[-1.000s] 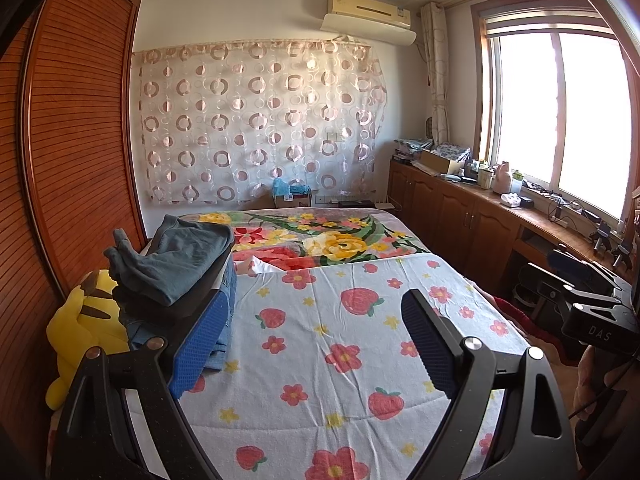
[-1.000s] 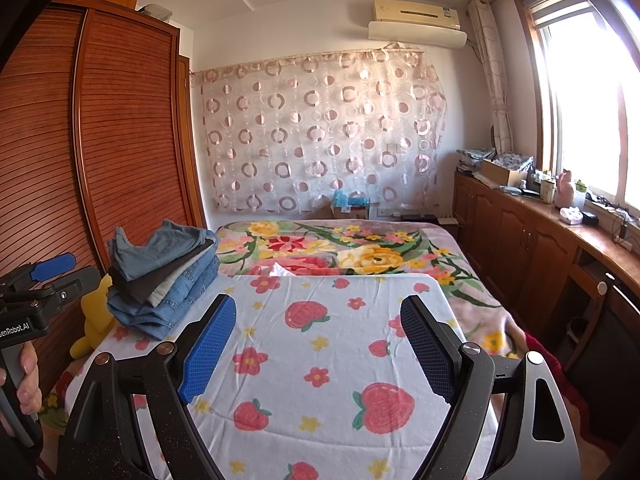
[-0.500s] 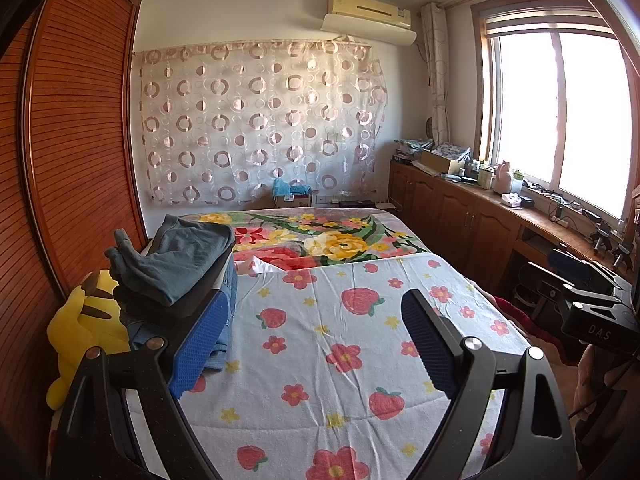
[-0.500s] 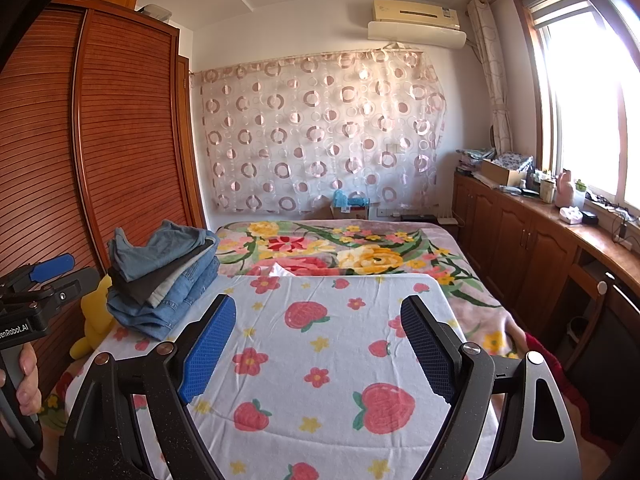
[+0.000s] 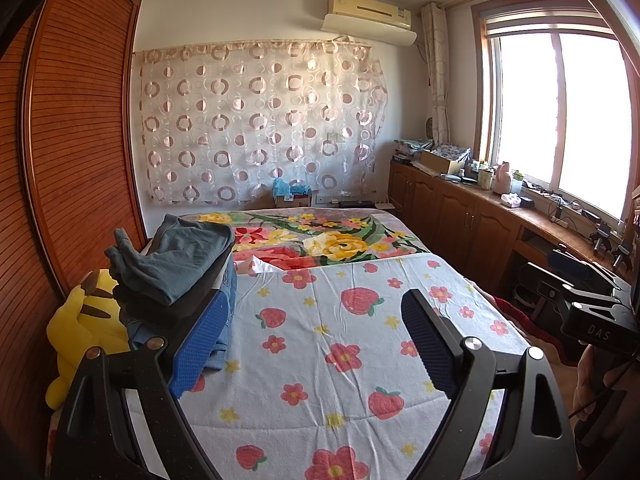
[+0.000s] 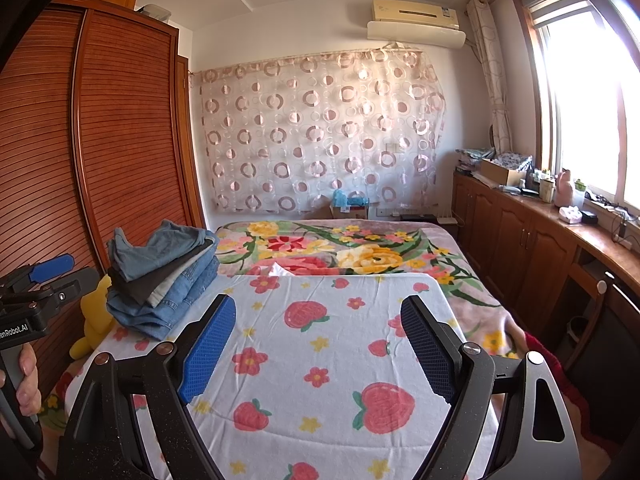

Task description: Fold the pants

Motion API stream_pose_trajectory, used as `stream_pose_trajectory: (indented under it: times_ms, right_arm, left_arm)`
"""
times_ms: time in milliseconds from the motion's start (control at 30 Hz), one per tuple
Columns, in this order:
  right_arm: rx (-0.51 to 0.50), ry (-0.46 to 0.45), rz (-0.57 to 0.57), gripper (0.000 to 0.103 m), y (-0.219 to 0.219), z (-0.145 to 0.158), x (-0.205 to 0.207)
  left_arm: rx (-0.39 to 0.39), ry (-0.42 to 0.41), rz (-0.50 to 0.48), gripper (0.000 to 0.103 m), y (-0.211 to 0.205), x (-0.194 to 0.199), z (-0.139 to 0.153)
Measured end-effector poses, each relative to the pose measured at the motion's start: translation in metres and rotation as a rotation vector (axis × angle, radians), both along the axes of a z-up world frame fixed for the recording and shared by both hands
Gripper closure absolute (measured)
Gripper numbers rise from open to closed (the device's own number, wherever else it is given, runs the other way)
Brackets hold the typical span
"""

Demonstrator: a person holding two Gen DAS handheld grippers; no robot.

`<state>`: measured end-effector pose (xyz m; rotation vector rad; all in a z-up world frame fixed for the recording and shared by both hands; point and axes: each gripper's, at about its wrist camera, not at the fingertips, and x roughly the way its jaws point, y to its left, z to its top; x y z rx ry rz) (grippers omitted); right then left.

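A stack of folded pants (image 6: 160,276) lies at the left edge of the bed, blue-grey pair on top, dark and denim pairs beneath; it also shows in the left wrist view (image 5: 176,272). My left gripper (image 5: 316,344) is open and empty, held above the strawberry-print sheet (image 5: 340,360), its left finger close beside the stack. My right gripper (image 6: 316,344) is open and empty above the same sheet (image 6: 320,340), to the right of the stack.
A yellow plush toy (image 5: 80,328) sits between the bed and the wooden wardrobe (image 6: 120,140) on the left. A floral blanket (image 6: 340,248) covers the far bed. Wooden cabinets (image 6: 540,248) with clutter run along the right under the window.
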<state>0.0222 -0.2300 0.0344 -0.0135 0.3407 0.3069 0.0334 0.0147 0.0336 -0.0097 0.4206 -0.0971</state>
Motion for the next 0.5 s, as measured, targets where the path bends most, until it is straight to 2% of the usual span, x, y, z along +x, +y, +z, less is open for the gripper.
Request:
stream_pose_trajectory:
  times_ms: [500]
  right_arm:
    - [0.0,0.001,-0.004,0.017,0.0034,0.0006,-0.0005]
  left_arm:
    - [0.0,-0.001,0.002,0.014,0.0008,-0.0002,-0.0008]
